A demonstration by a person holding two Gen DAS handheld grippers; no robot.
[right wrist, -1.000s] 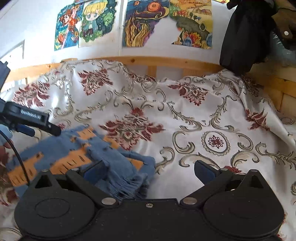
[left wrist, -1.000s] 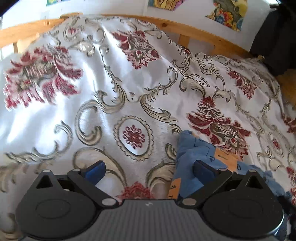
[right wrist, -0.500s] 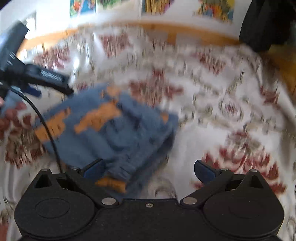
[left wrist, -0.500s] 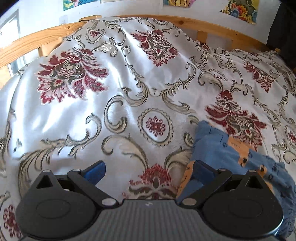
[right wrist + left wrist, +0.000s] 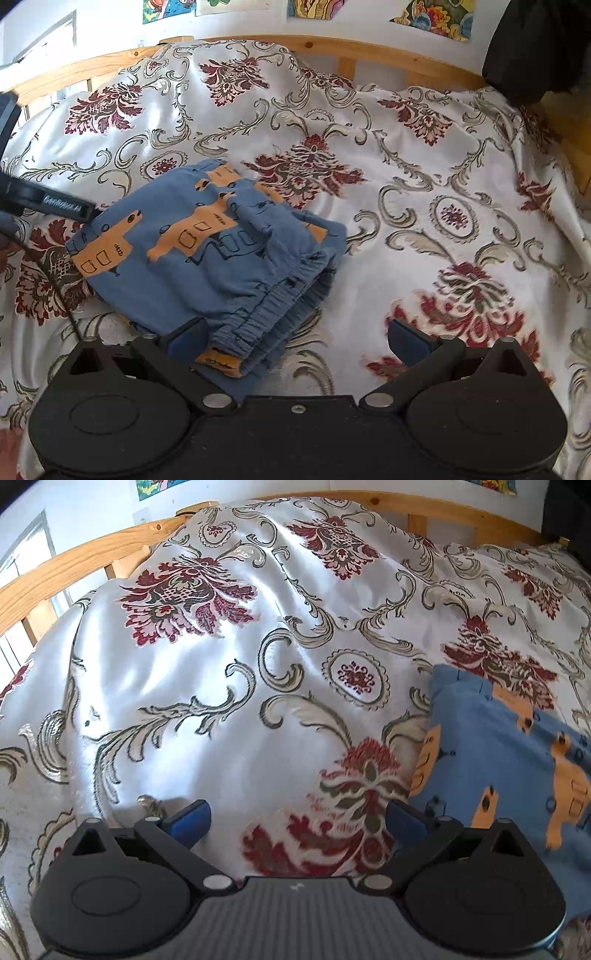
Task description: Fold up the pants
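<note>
The blue pants (image 5: 207, 254) with orange bus prints lie folded into a small bundle on the floral bedspread (image 5: 424, 192), waistband toward the camera. My right gripper (image 5: 295, 341) hovers open just in front of the bundle, its left finger over the waistband edge, nothing between the fingers. In the left wrist view the same pants (image 5: 495, 760) lie at the right, and my left gripper (image 5: 297, 819) is open over bare bedspread (image 5: 207, 686), its right finger beside the bundle's edge. The left gripper's black body (image 5: 48, 205) shows at the left of the right wrist view.
A wooden bed rail (image 5: 369, 51) runs along the back, with drawings on the wall (image 5: 432, 14) above it. A dark garment (image 5: 535, 48) hangs at the upper right. A black cable (image 5: 55, 288) trails over the bedspread at the left.
Both grippers have pulled back and up from the pants. The bundle now lies flatter and further from the right gripper, and the left view has swung left over the bedspread.
</note>
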